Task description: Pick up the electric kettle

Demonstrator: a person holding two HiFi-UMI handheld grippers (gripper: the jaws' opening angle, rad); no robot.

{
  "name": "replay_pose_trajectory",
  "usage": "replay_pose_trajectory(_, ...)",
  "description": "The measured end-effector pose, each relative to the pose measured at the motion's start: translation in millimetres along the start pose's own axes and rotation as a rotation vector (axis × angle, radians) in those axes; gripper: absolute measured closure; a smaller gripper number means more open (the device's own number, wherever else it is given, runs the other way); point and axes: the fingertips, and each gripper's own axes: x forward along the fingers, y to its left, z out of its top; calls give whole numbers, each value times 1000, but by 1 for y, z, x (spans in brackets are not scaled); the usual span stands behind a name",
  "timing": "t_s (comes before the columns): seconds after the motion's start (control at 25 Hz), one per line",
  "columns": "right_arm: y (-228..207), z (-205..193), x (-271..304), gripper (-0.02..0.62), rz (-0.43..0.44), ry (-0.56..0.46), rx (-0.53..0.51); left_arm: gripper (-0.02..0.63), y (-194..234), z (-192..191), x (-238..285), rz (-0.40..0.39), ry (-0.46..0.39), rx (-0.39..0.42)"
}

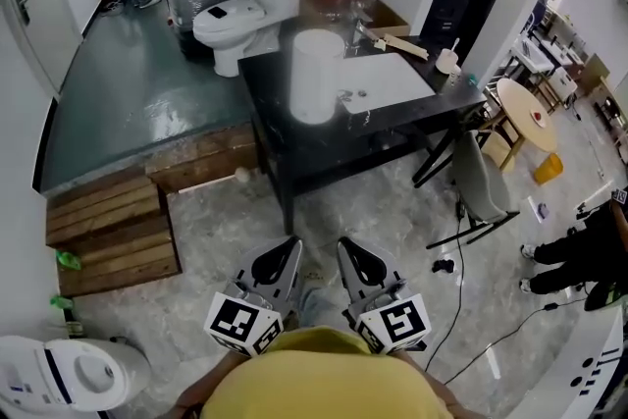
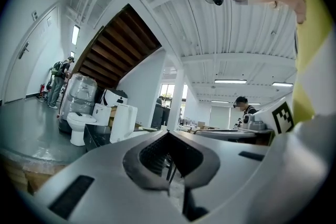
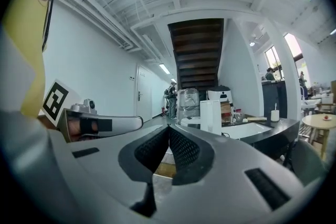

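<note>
The electric kettle, a tall white cylinder, stands on the black table beside a white tray. It also shows as a white upright shape in the left gripper view and the right gripper view. Both grippers hang low in the head view, close to my yellow-clad body and well short of the table. The left gripper has its jaw tips together with nothing between them. The right gripper is likewise shut and empty. Both point level towards the table.
A white toilet stands behind the table on a raised green floor. Wooden steps lie to the left. A grey chair, a round wooden table and a floor cable are at the right. A person's legs show far right.
</note>
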Motion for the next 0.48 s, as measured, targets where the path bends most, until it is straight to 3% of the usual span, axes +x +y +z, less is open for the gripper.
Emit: replay_pose_trajectory(0.48,-83,28,84,577,51,0,-17,597,52,26,100,32,-29,6)
